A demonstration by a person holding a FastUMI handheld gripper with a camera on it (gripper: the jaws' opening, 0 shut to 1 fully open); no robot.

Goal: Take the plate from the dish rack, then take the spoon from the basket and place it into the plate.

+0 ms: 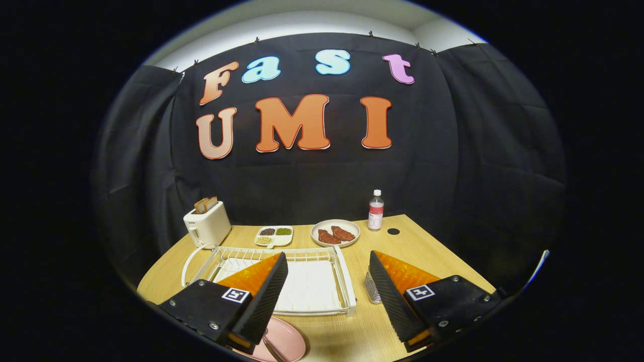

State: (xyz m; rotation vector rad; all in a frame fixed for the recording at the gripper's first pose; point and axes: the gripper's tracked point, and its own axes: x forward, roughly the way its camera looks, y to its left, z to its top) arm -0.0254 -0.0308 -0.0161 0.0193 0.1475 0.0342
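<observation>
My gripper is open, its two fingers spread wide above the table with nothing between them. A pink plate lies on the table just under and beside the left finger, partly hidden by it. A metal spoon rests in the plate, its handle showing below the left fingertip. The white wire dish rack stands beyond the plate, between and behind the fingers, with no dish in it. A small metal mesh basket peeks out beside the right finger, mostly hidden.
Along the back of the wooden table stand a white toaster with bread slices, a divided dish of beans, a plate with meat and a water bottle. A dark round hole is near the bottle.
</observation>
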